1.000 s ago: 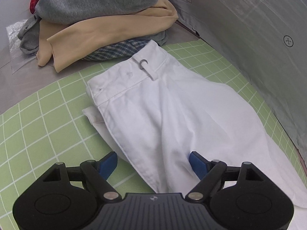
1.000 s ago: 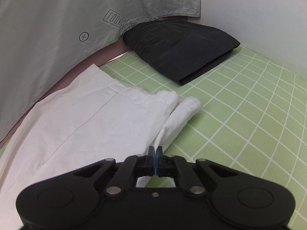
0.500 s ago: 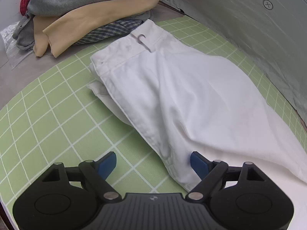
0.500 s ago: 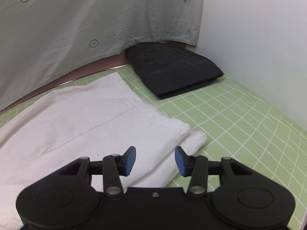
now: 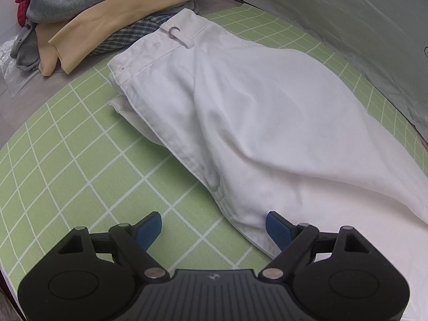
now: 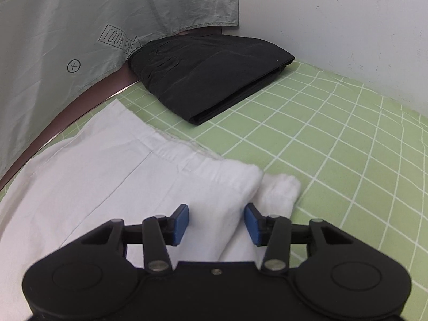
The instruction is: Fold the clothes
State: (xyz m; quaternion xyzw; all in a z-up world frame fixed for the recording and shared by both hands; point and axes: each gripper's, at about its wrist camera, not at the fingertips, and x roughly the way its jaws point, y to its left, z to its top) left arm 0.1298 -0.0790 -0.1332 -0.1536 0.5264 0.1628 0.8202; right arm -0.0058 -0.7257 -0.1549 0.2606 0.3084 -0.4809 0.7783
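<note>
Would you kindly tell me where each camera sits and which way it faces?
Left wrist: sits behind the open left hand-held gripper, looking along the white trousers toward their waistband and the unfolded clothes pile.
Right wrist: sits behind the open right hand-held gripper, looking over the trouser hems toward the folded black garment.
Shared: the white trousers, green grid mat and grey sheet.

White cotton trousers lie flat, folded lengthwise (metal waistband hook showing), leg hems stacked unevenly.
</note>
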